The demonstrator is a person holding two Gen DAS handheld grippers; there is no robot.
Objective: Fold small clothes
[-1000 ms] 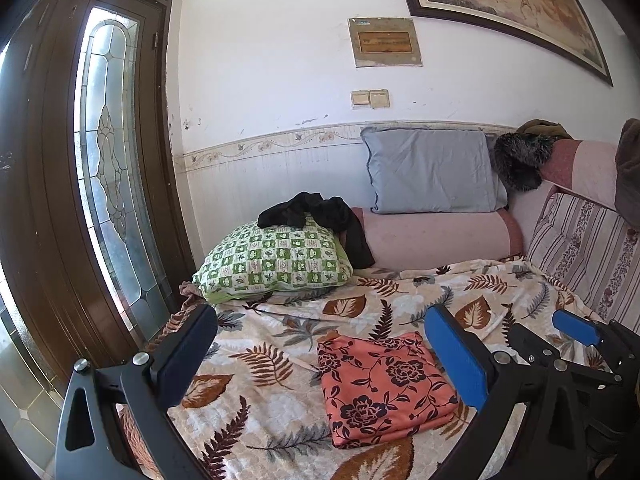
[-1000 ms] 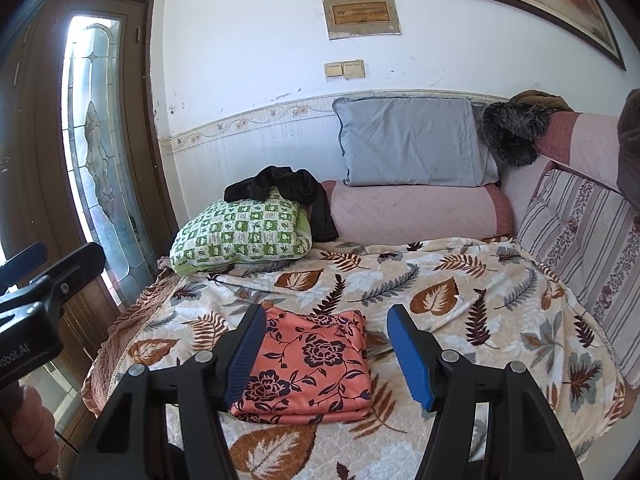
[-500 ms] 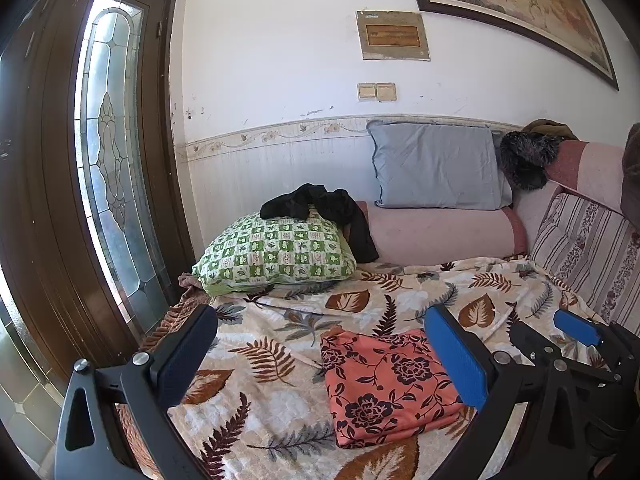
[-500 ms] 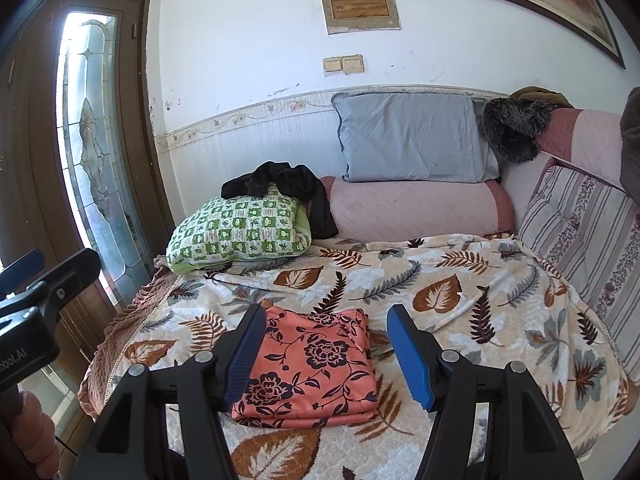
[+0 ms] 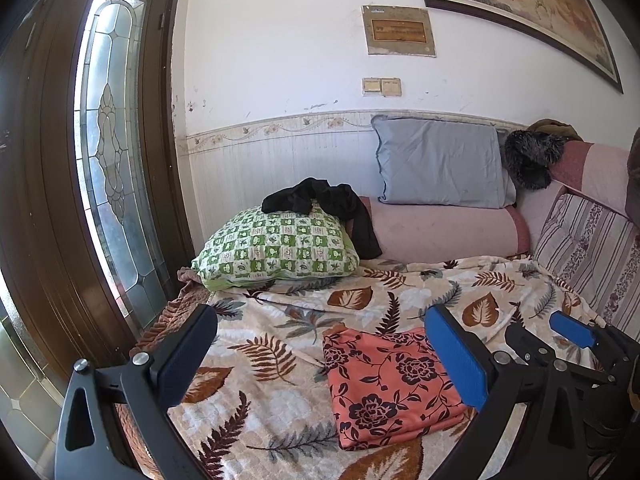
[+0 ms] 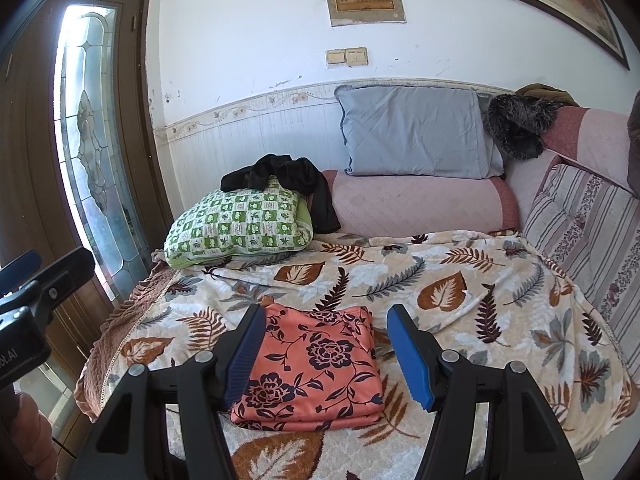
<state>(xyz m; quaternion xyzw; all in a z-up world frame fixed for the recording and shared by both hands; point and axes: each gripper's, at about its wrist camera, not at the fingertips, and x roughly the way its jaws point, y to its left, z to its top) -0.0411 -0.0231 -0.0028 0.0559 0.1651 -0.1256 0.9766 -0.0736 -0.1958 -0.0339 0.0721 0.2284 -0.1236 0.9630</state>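
Both claws stand spread wide with nothing between their pads. From its own wrist camera the left gripper (image 5: 320, 360) has its blue-padded fingers (image 5: 456, 360) framing the leaf-print blanket (image 5: 280, 336) and the left edge of the folded coral floral cloth (image 5: 388, 376), without touching either. The right gripper (image 6: 326, 352) hangs over the same cloth (image 6: 316, 368) in its own view, its dark-blue pad at 9 o'clock of the fabric and its brighter blue pad at 3 o'clock, both held above it.

That cloth lies flat on the blanket (image 6: 460, 292) as a neat stacked rectangle, its layered edges showing along the near side. In the left wrist view it sits at about 5 o'clock of the frame centre; in the right wrist view it is at 6 o'clock, close in front of the claw.

At 11 o'clock of the cloth a green checked pillow (image 6: 240, 220) rests at the blanket's far-left end, with a black garment (image 6: 288, 176) draped over its top and trailing down its right side. Beyond, at 1 o'clock, a grey pillow (image 6: 416, 132) leans against the wall on a pink bolster (image 6: 416, 204). A striped cushion (image 6: 584, 216) stands at 2 o'clock along the right side. A glazed wooden door (image 5: 108, 160) fills the 9 o'clock side. The left gripper also shows at the right view's left edge.
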